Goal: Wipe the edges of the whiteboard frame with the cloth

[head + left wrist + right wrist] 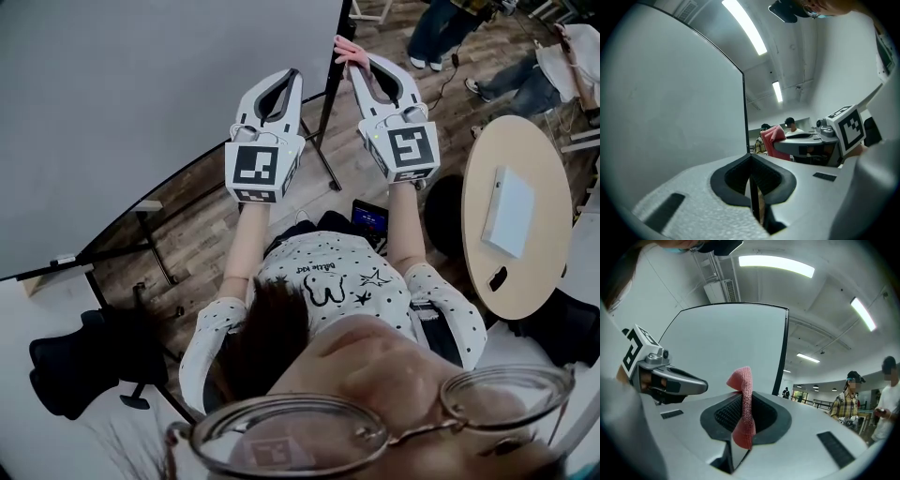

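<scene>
The whiteboard (141, 103) fills the upper left of the head view, and its black right frame edge (330, 75) runs down between my two grippers. A pink knitted cloth (744, 399) is pinched upright in my right gripper (745, 397), just right of that frame edge (782, 352). In the head view the cloth (345, 47) pokes out of the right gripper's (354, 64) tips beside the frame. My left gripper (293, 73) is raised in front of the board surface, left of the edge. Its jaws (751, 157) are shut with nothing in them.
A round wooden table (553, 187) stands to my right with a white box (511, 211) on it. The board's black stand legs (323, 159) spread over the wood floor. A black chair (70, 361) sits low on the left. People (441, 33) stand beyond the board.
</scene>
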`<action>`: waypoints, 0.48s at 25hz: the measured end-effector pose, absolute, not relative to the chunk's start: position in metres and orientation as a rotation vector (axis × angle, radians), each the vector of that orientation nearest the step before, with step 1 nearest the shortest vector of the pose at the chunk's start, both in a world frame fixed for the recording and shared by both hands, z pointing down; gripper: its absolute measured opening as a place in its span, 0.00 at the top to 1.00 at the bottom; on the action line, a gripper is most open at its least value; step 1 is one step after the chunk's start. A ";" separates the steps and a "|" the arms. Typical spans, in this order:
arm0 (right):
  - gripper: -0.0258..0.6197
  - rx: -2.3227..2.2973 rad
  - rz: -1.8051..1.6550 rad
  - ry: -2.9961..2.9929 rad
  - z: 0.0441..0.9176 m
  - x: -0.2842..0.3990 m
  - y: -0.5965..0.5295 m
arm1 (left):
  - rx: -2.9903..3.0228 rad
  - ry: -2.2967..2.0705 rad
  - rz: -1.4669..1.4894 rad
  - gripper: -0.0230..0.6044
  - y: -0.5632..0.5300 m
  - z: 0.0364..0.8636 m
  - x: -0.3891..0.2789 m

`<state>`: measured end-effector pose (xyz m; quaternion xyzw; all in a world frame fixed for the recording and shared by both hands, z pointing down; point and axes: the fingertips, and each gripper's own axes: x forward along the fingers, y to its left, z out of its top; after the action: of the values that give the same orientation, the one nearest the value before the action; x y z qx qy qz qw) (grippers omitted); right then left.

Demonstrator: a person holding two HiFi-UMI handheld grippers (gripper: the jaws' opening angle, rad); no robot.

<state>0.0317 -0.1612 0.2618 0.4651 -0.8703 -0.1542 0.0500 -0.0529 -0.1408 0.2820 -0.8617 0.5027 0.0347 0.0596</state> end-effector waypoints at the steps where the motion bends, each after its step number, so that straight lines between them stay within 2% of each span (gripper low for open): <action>1: 0.90 1.422 -0.503 -2.645 0.254 0.033 -0.167 | -2.611 1.515 0.109 0.94 -0.144 0.279 -0.051; 12: 0.90 1.446 -0.863 -2.628 0.141 0.048 -0.232 | -2.623 1.528 0.137 0.94 -0.184 0.270 -0.030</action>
<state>0.0478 -0.2321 0.1411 0.4632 -0.8420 -0.2765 0.0104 -0.0297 -0.1837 0.2701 -0.8620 0.5023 0.0451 0.0514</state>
